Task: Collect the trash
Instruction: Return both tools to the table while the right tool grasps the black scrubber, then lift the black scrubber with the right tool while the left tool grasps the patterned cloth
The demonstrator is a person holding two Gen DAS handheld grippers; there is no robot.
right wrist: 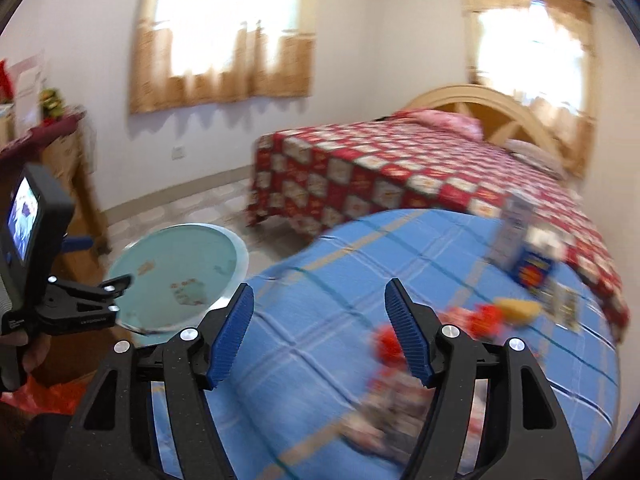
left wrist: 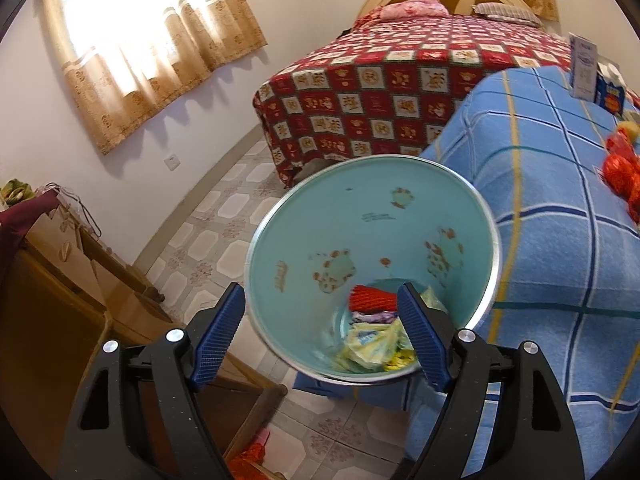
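Blue checked tabletop (right wrist: pixel 304 320) up front: right gripper (right wrist: pixel 320 332) spread, empty, red wrappers (right wrist: pixel 476 320) just beyond its fingertips. Left gripper (left wrist: pixel 320 336) spread too, straddling the bin (left wrist: pixel 372 240) rim, trash (left wrist: pixel 376 336) piled inside.

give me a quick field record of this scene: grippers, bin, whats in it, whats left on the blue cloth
left gripper: open, nothing between its pads, over the bin
right gripper: open, empty, over the blue cloth
bin: pale blue, beside the blue cloth
bin contents: red net, yellow wrappers
left on cloth: red wrappers, yellow piece, blue carton, blurred wrapper near the right gripper
background: bed with red checked cover
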